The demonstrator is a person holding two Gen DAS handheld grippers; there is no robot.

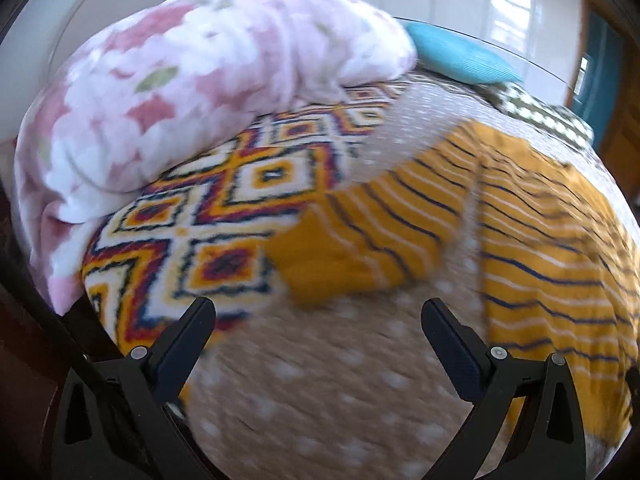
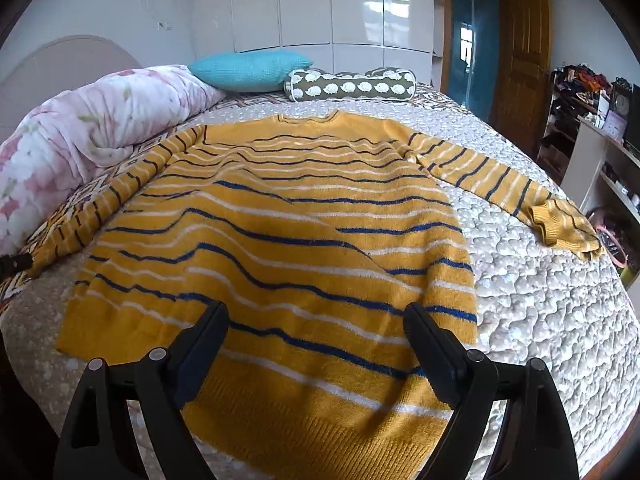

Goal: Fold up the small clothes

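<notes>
— What have your claws got?

— Nothing. My right gripper [image 2: 316, 328] is spread wide over the hem of the yellow striped sweater [image 2: 280, 240]; my left gripper [image 1: 318, 322] gapes just as wide above bare quilt [image 1: 320, 400], near one sleeve's cuff [image 1: 332, 268].

— And the sweater?

— Flat on the bed, sleeves out, neck toward the blue pillow [image 2: 248, 70], with the pink floral blanket [image 2: 92, 120] bunched beside it

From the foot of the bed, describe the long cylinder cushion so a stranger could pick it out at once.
Look to the far end of the bed, beyond the collar of the yellow striped sweater spread flat on it. The bolster cushion lies there beside the plain turquoise pillow. It alone is tube-shaped, olive-brown with rows of white hedgehog-like shapes.
</notes>
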